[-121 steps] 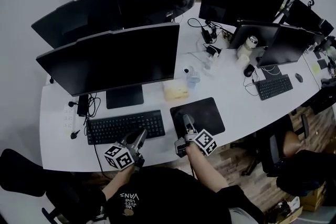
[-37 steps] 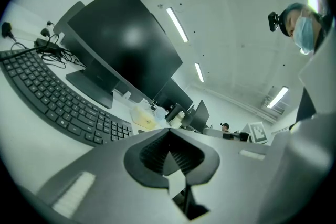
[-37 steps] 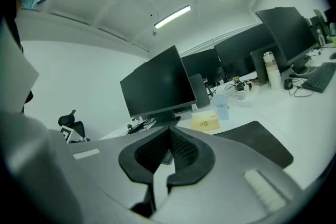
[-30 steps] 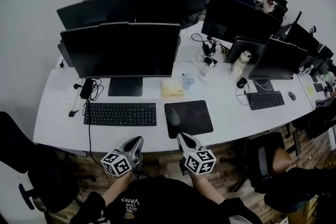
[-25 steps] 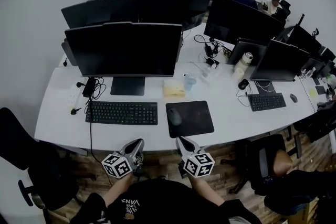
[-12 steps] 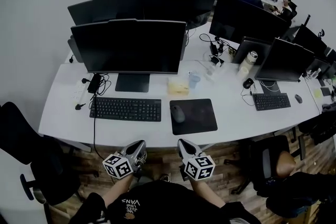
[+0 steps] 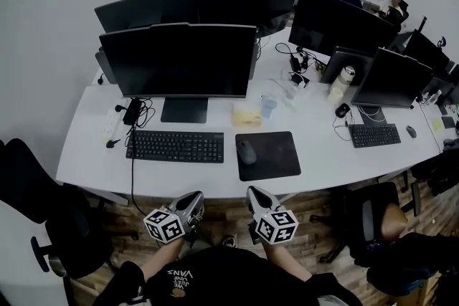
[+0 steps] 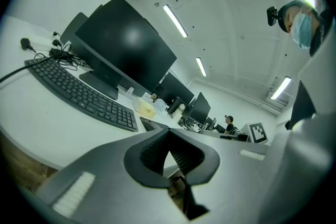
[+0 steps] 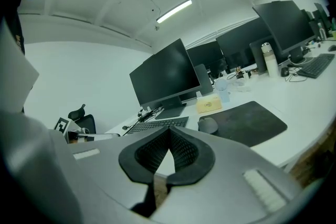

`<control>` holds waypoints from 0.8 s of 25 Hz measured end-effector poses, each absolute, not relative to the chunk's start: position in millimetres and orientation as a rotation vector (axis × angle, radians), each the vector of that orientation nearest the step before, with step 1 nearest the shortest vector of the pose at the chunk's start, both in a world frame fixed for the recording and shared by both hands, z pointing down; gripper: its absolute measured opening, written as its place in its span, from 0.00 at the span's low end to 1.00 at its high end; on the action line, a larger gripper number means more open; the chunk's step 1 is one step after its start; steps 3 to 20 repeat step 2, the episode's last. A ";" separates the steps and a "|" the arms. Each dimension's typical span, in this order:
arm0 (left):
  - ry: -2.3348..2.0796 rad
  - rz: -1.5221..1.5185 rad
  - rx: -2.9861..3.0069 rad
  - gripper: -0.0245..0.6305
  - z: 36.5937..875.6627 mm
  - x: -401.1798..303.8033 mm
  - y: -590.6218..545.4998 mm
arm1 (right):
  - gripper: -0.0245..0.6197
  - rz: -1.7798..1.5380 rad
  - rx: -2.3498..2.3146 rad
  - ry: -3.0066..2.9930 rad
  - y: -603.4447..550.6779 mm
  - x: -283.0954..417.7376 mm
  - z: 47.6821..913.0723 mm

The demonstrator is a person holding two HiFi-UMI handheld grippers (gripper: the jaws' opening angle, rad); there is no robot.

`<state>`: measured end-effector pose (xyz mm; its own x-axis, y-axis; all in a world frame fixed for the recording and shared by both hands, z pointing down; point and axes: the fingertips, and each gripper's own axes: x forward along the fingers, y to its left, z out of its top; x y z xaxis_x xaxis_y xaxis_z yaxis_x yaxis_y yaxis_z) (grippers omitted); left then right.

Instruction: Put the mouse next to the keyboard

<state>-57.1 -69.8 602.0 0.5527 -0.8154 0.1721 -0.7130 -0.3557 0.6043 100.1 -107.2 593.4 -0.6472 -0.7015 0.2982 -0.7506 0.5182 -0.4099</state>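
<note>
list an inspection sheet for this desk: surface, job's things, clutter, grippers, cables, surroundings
surface: white desk, bare along the front edge
job's things: mouse on the left edge of the mat, just right of the keyboard, not touching it
clutter: yellow box and cup behind the mat
grippers: left gripper and right gripper both shut, empty, off the desk's front
cables: keyboard cable drops over the front edge; tangle beside the monitor stand
surroundings: chair at left, wood floor, more monitors and desks behind
</note>
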 end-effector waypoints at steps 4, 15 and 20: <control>-1.218 -0.206 2.156 0.04 600.4 -56.5 -69.4 | 0.05 0.787 1.273 -2.646 -106.7 100.1 593.1; -1.218 -0.206 2.156 0.04 600.4 -56.5 -69.4 | 0.05 0.787 1.273 -2.646 -106.7 100.1 593.1; -1.218 -0.206 2.156 0.04 600.4 -56.5 -69.4 | 0.05 0.787 1.273 -2.646 -106.7 100.1 593.1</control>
